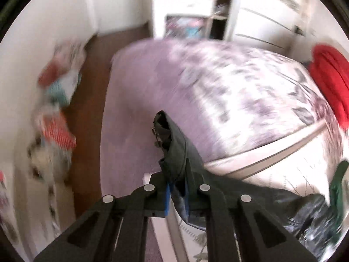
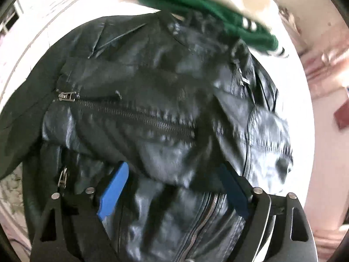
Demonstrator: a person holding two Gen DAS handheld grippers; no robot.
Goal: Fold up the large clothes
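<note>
A black leather jacket (image 2: 152, 100) with metal zips lies crumpled on the bed and fills the right wrist view. My right gripper (image 2: 174, 181) is open just above it, blue pads (image 2: 113, 185) spread to either side of a fold, touching or nearly touching. My left gripper (image 1: 176, 187) is shut on a cuff or edge of the same jacket (image 1: 174, 144), which sticks up beyond the fingers above the bed. The jacket's bulk shows at the lower right of the left wrist view (image 1: 305, 214).
The bed (image 1: 218, 87) has a lilac patterned cover. A green garment (image 2: 207, 13) lies beyond the jacket. A red garment (image 1: 329, 83) lies at the bed's far right. Brown floor (image 1: 87, 120), piled clothes (image 1: 56, 109) by the left wall, white wardrobe (image 1: 250, 11) behind.
</note>
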